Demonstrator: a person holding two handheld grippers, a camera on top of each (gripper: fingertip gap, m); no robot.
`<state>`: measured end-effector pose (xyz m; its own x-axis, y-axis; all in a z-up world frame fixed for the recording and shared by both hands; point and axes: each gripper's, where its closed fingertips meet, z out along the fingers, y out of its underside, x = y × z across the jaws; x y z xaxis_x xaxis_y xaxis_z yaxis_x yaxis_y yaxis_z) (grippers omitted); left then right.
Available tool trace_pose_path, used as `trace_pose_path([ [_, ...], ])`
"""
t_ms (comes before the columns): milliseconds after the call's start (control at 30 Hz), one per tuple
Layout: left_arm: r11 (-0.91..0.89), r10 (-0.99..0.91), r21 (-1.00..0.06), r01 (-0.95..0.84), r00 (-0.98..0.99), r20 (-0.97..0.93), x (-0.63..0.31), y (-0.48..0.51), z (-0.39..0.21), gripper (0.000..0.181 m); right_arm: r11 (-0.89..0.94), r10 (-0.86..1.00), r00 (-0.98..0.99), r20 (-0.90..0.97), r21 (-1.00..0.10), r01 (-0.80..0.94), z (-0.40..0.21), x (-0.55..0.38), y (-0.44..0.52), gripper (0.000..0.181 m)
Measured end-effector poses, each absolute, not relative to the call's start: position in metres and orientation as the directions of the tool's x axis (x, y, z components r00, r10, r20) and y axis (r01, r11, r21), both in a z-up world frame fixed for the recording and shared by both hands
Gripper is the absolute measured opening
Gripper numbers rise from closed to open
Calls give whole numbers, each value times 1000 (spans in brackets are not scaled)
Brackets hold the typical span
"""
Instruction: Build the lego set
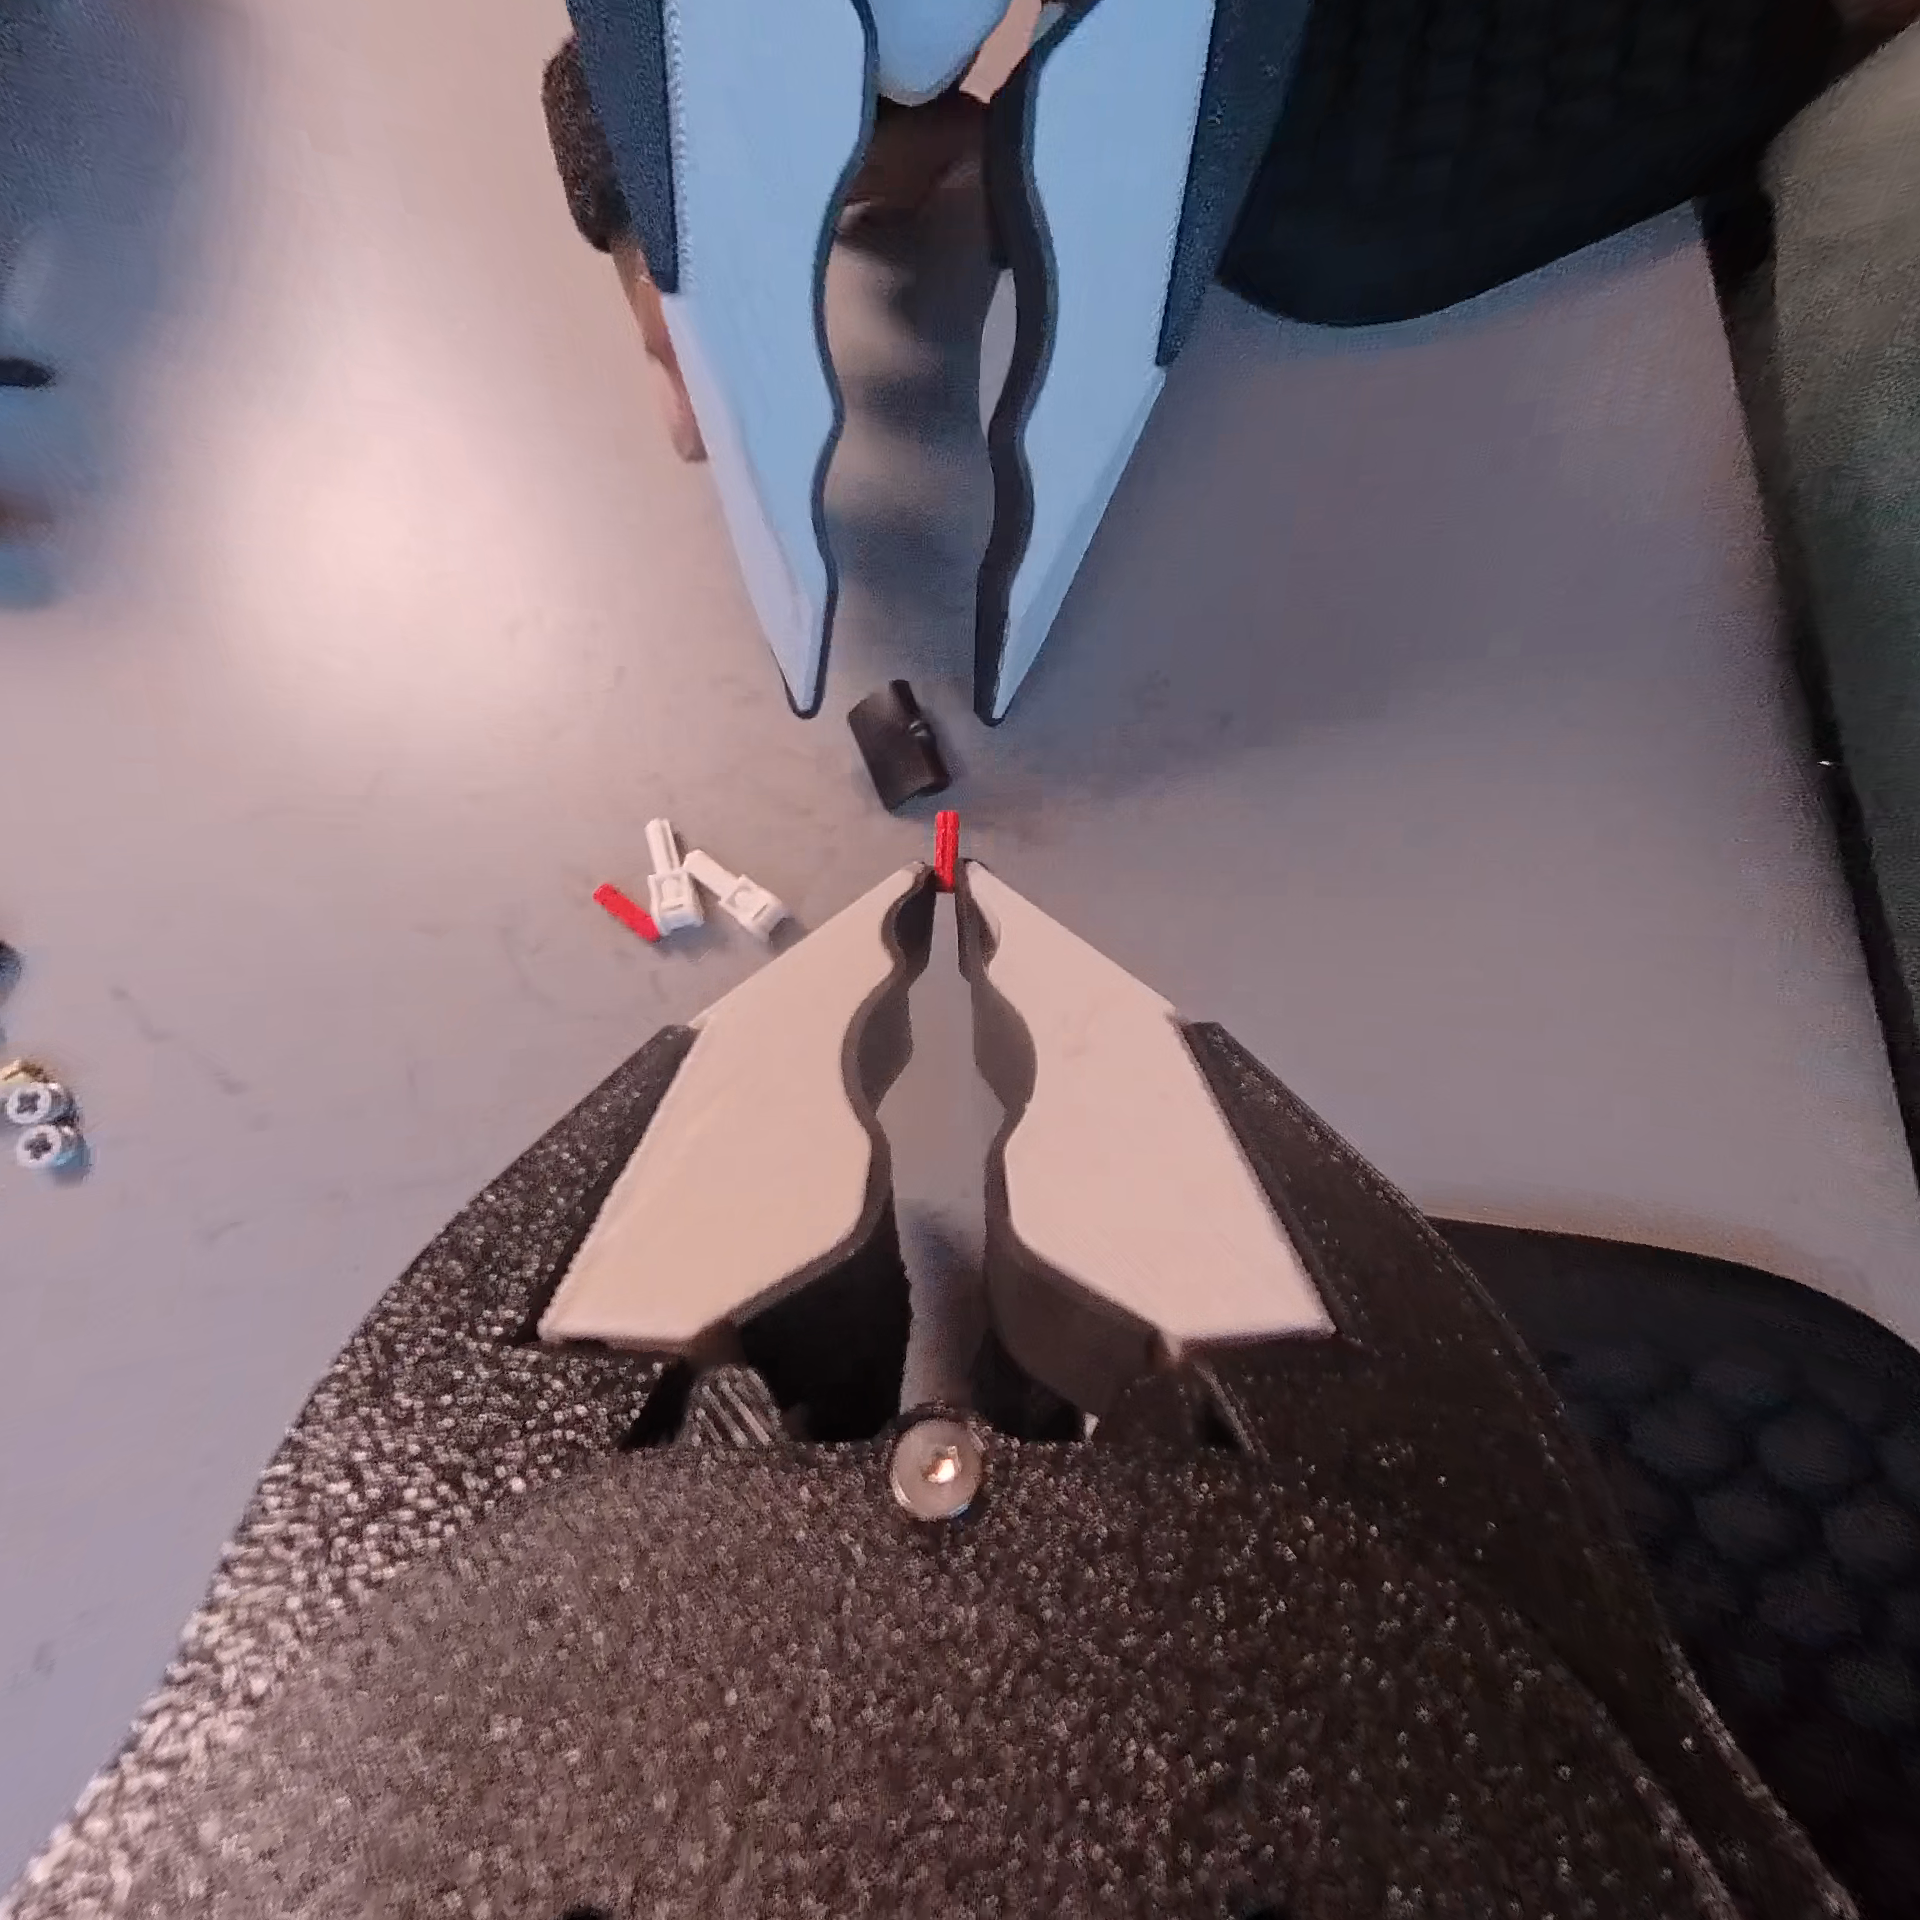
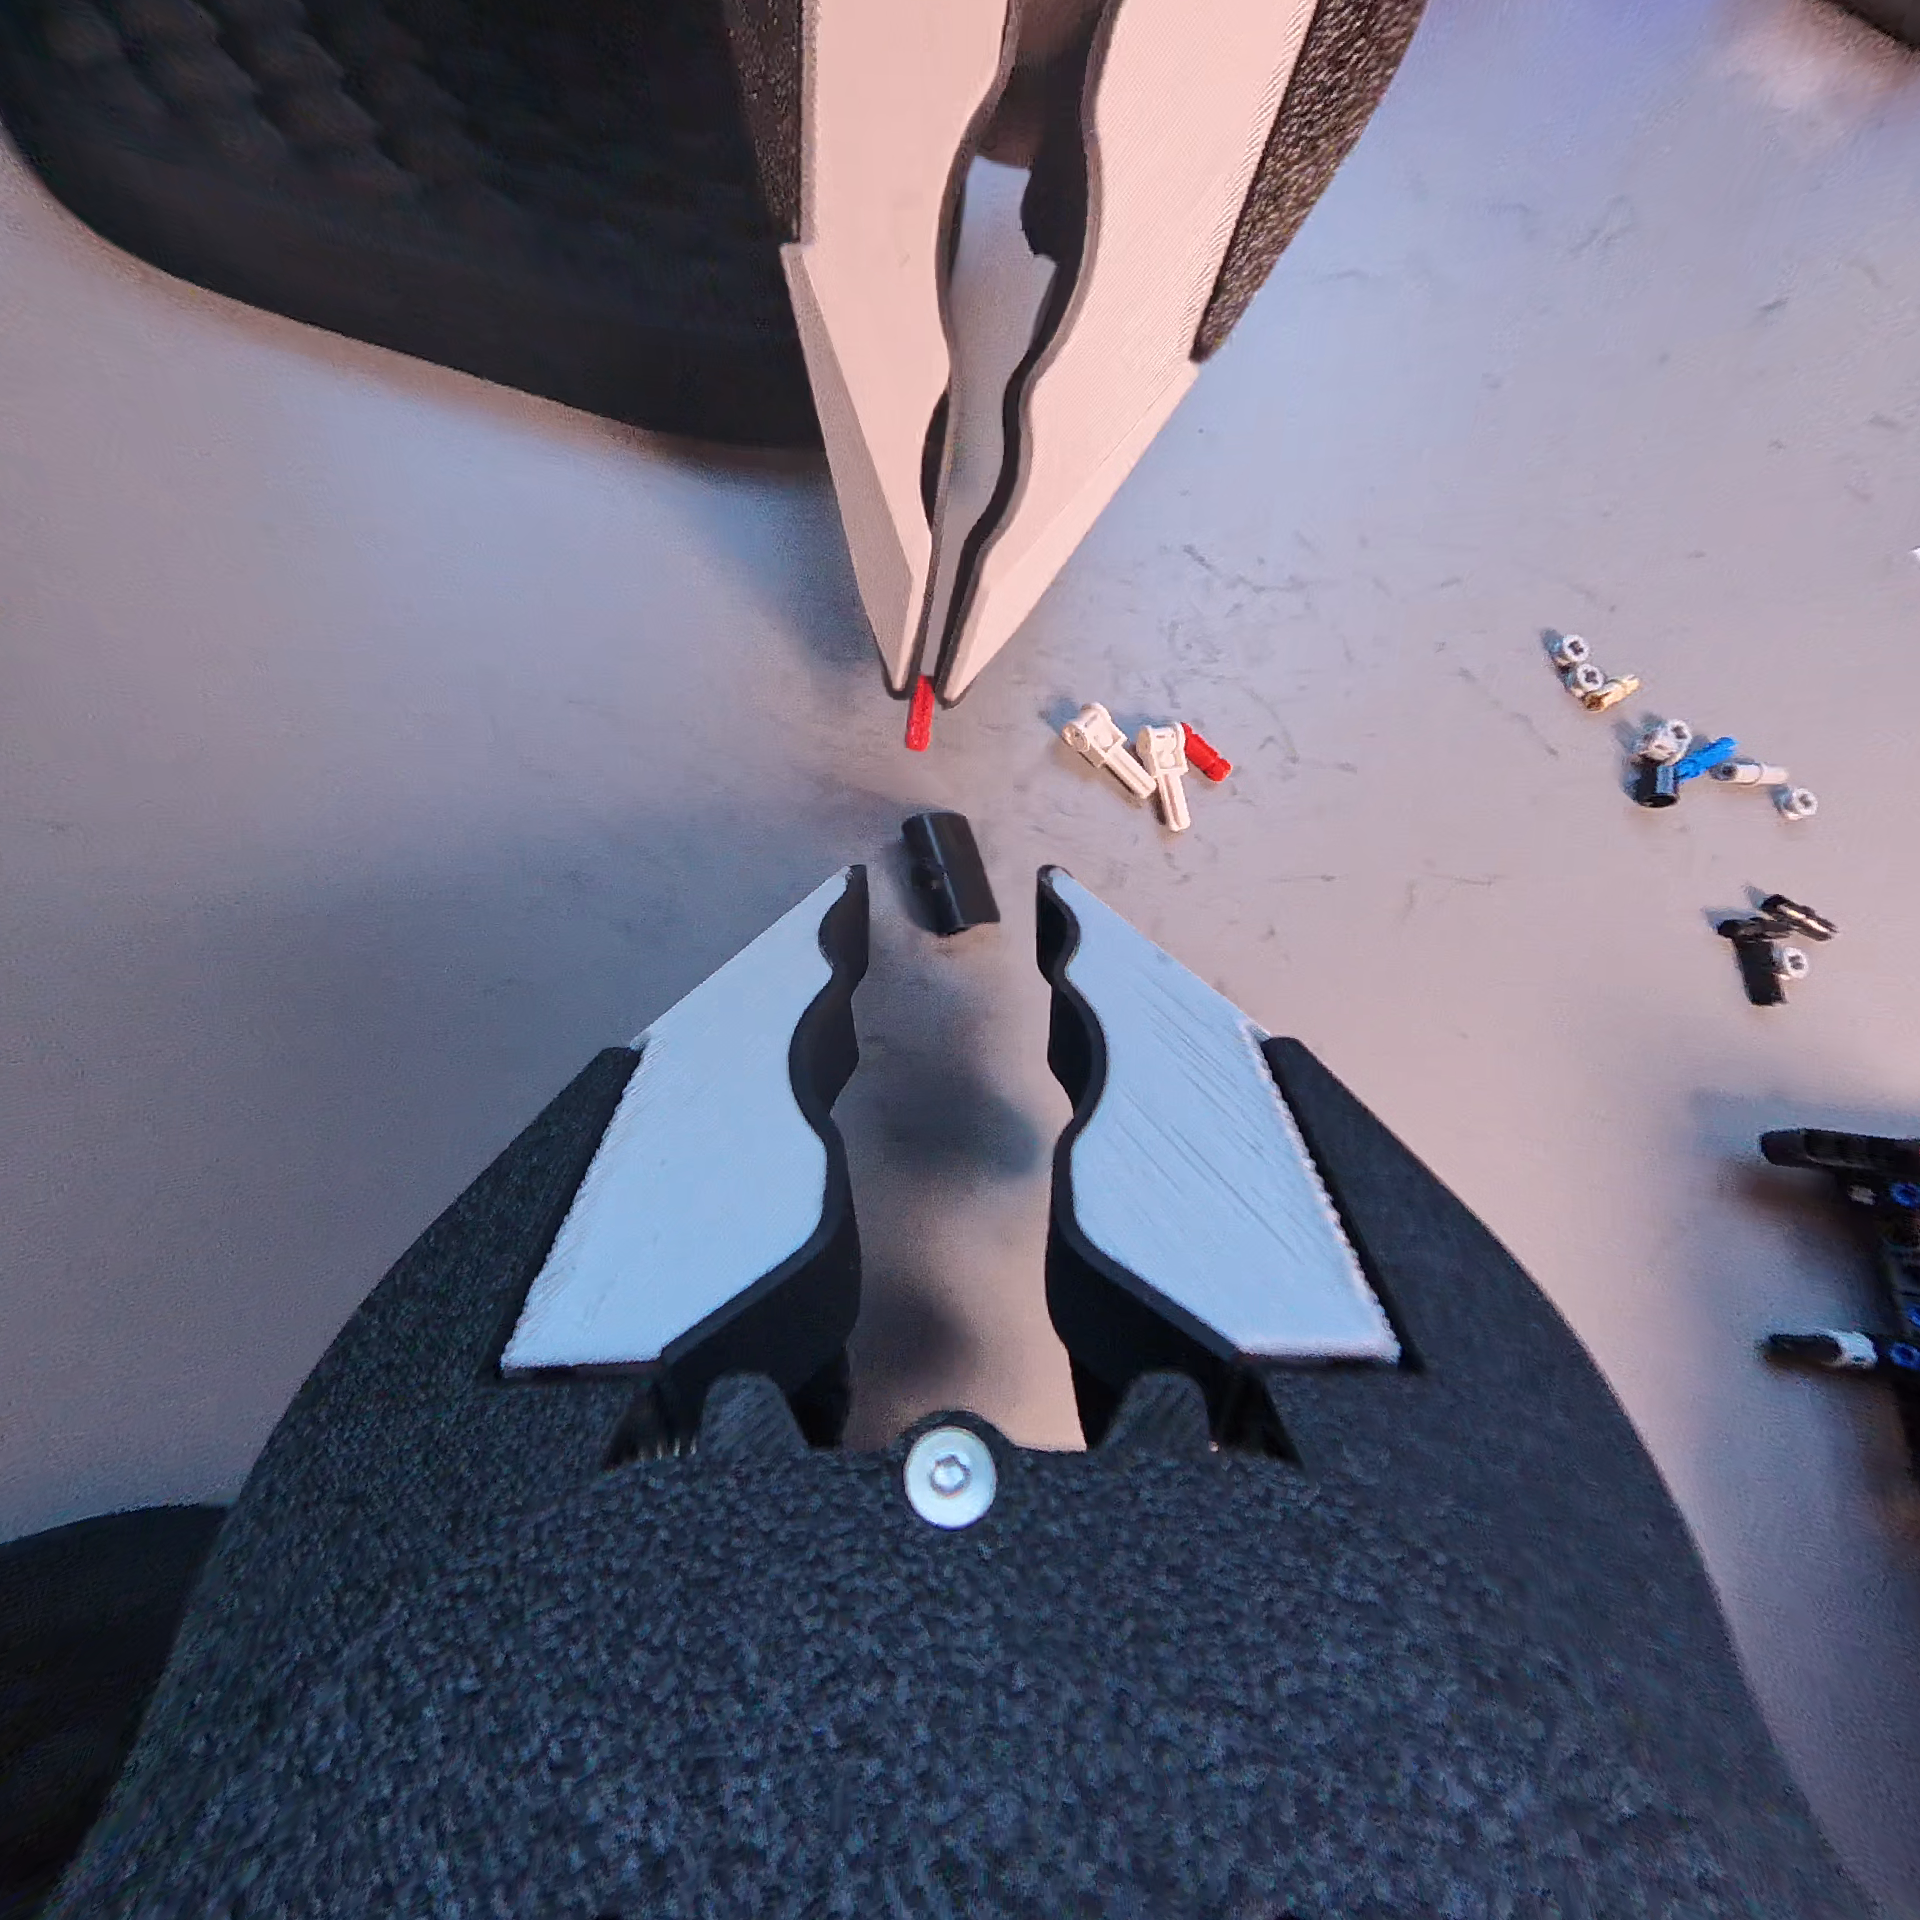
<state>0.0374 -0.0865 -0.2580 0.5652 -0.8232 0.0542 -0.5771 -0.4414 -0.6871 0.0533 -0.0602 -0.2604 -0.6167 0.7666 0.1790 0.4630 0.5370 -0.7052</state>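
My left gripper (image 1: 943, 871) is shut on a small red pin (image 1: 947, 844), which sticks out past its tips; it shows the same way in the right wrist view (image 2: 921, 691), with the red pin (image 2: 918, 713) pointing at the table. A short black connector (image 1: 900, 743) lies on the grey table between the two grippers. My right gripper (image 2: 951, 875) is open, its tips either side of the black connector (image 2: 948, 871) and not touching it; it shows opposite in the left wrist view (image 1: 896, 712).
Two white connectors (image 1: 698, 891) and a second red pin (image 1: 627, 911) lie left of my left gripper. In the right wrist view, several small grey, blue and black pieces (image 2: 1688, 769) and a black assembly (image 2: 1860, 1236) sit at the right. A dark chair (image 1: 1486, 145) stands behind. The grippers' ends are close to 4 cm from one another. About 20 cm separates my right fingertips from the black assembly (image 2: 1860, 1236).
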Motion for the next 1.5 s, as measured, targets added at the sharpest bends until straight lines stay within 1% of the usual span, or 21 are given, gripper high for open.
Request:
trace_pose_path([
  [267, -479, -790, -671, -566, 611, 48, 34, -79, -269, 1, 527, 757, -646, 97, -674, 517, -268, 49, -60, 26],
  [433, -500, -775, -662, -559, 630, 52, 33, -77, -271, 1, 516, 784, -612, 106, -661, 546, -269, 49, -61, 13],
  [667, -493, -778, -662, -564, 627, 45, 39, -76, -268, 1, 483, 832, -540, 128, -648, 590, -269, 49, -60, 13],
  [1100, -488, -770, -645, -588, 638, 1, 42, -76, -270, 1, 461, 861, -486, 150, -634, 621, -269, 49, -60, 12],
  [1267, -520, -754, -631, -575, 656, 23, 43, -77, -271, 0, 468, 863, -476, 168, -622, 628, -269, 49, -60, 11],
  [1500, -477, -781, -609, -634, 624, -38, 42, -77, -271, 0, 520, 840, -496, 219, -588, 620, -269, 49, -61, 11],
])
